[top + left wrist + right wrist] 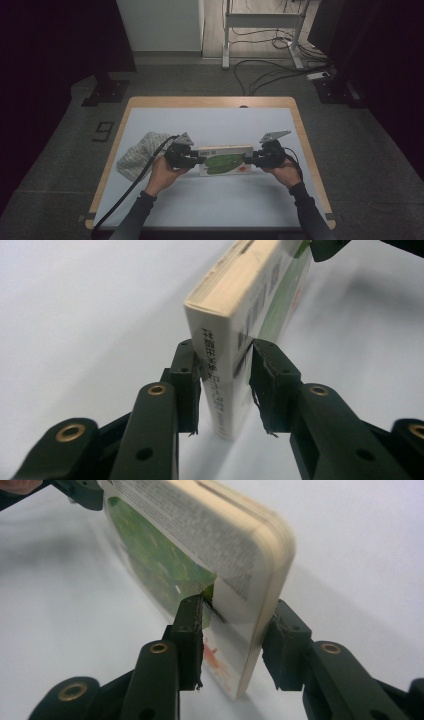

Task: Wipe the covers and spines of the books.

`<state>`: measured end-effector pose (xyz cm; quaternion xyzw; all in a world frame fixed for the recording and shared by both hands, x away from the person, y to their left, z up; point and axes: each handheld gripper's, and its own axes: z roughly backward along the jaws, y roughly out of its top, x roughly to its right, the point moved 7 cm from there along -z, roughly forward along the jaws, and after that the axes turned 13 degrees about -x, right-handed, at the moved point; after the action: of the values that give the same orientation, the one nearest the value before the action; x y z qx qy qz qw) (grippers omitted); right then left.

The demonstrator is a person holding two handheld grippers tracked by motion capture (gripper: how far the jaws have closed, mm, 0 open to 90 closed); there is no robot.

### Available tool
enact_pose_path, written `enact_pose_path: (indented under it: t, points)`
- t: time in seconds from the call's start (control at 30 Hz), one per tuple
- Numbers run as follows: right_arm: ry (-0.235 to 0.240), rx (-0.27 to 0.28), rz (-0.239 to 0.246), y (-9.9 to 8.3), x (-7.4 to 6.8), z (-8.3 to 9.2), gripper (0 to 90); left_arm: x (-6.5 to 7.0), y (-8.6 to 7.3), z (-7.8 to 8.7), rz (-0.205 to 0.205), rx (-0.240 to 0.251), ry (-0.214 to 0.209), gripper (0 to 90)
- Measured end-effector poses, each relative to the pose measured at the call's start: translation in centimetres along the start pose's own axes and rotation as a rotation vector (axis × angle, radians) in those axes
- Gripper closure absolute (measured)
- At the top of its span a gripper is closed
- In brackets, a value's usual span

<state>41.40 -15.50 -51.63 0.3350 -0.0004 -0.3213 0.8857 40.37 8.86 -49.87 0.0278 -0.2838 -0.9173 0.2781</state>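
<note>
A book with a cream cover and a green leaf picture stands on its long edge in the middle of the white mat. My left gripper is shut on its spine end, and in the left gripper view the jaws press both sides of the book at the left gripper. My right gripper is shut on the opposite end. In the right gripper view the book sits between the pads of the right gripper, and the left gripper shows at the far end.
A striped grey cloth lies bunched on the mat to the left of my left hand. The left gripper's cable trails toward the front edge. The wooden table rim frames the mat. Floor cables and a desk frame lie beyond.
</note>
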Motion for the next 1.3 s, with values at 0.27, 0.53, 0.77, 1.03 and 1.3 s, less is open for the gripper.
enact_pose_path:
  t: [0.27,0.53,0.77,1.03,1.3]
  points:
    - [-0.023,0.014,0.016,1.0,-0.5,-0.3,62.7,-0.8,0.1,1.0,-0.006,-0.001,0.031,65.1]
    - [-0.064,0.032,0.04,2.8,-0.8,-0.5,63.0,-2.2,0.3,2.1,-0.007,0.002,0.066,64.2]
    - [-0.093,0.046,0.054,4.4,-0.7,-1.0,63.2,-3.8,0.5,2.7,-0.007,0.004,0.103,63.4]
    - [-0.135,0.049,0.074,6.2,-0.3,-2.1,63.2,-5.8,0.4,2.5,0.008,0.003,0.148,62.2]
    - [-0.153,0.044,0.075,6.9,0.5,-3.5,63.0,-6.9,0.2,1.8,0.022,-0.009,0.189,61.5]
